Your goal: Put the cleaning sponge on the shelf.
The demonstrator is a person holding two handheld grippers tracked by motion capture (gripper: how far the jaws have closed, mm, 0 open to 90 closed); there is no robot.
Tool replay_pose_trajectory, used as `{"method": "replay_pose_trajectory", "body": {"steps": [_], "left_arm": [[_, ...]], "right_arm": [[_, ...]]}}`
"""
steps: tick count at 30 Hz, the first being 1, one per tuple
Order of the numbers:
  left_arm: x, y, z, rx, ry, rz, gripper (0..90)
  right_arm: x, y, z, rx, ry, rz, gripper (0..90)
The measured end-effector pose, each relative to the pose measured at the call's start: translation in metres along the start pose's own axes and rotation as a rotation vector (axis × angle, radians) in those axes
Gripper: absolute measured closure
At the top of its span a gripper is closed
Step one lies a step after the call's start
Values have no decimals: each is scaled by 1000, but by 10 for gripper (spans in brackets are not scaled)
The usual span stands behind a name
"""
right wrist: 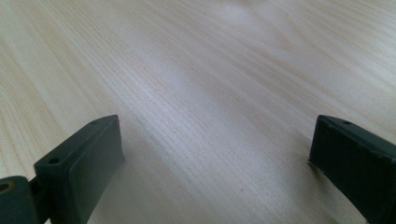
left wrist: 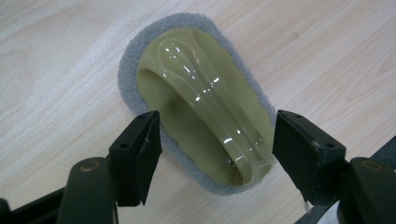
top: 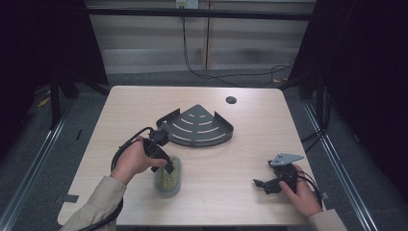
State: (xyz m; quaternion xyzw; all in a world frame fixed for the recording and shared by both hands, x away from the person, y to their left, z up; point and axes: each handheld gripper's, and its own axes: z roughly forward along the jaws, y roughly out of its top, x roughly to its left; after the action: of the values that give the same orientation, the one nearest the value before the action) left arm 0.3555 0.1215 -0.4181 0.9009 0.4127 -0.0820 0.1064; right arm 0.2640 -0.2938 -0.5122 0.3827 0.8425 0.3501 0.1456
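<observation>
No text, label or number can be read (none anywhere).

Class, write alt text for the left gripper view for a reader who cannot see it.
An oval scrubbing sponge with a grey pad and glossy olive-green plastic handle lies on the pale wooden table, between the open black jaws of the left tool. Neither jaw touches it yet.

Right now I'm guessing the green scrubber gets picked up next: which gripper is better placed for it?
Left. The left gripper hangs open straddling the scrubber, jaws either side of its handle. The right gripper, also open, sits apart over bare table.
</observation>
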Motion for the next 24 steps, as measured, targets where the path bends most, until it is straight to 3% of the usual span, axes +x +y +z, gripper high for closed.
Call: {"method": "replay_pose_trajectory", "body": {"steps": [18,24], "left_arm": [[-6,4,8,14,-8,-19,505],[-7,5,5,20,9,-14,595]], "right_arm": [[0,0,0,0,0,0,22],[0,0,0,0,0,0,22]]}}
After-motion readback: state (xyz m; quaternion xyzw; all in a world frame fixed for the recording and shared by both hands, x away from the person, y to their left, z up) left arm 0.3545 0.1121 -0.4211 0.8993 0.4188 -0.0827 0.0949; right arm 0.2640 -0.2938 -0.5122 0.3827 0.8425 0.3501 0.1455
